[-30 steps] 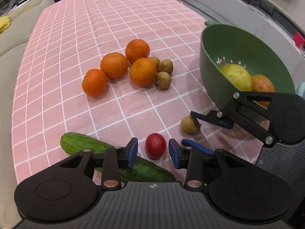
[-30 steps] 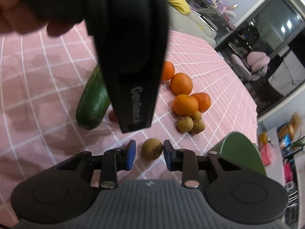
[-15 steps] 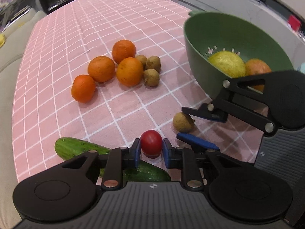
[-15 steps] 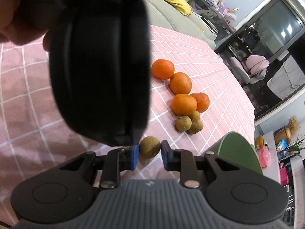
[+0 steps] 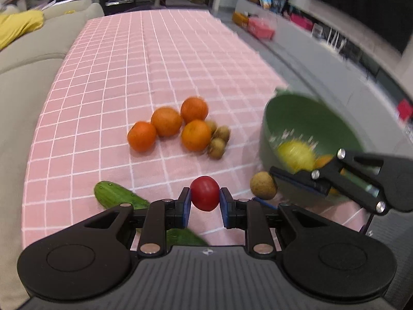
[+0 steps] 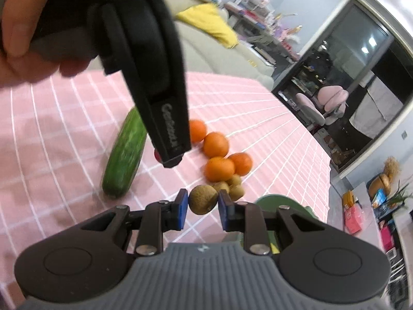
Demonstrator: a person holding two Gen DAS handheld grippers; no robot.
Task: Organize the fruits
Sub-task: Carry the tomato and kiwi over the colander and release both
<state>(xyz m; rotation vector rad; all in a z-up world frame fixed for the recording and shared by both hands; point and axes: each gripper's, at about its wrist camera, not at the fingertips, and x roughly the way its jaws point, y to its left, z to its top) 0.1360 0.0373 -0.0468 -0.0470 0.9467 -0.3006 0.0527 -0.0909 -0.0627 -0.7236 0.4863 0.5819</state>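
Pinching a tomato in the left gripper and a small brown fruit in the right gripper, both lifted just beside the green bowl; probably carrying next over its rim, then releasing, oranges waiting beyond

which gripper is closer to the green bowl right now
Right. The right gripper, shut on a small brown fruit, sits right beside the green bowl. The left gripper, shut on the red tomato, is farther over, nearer the cucumber.
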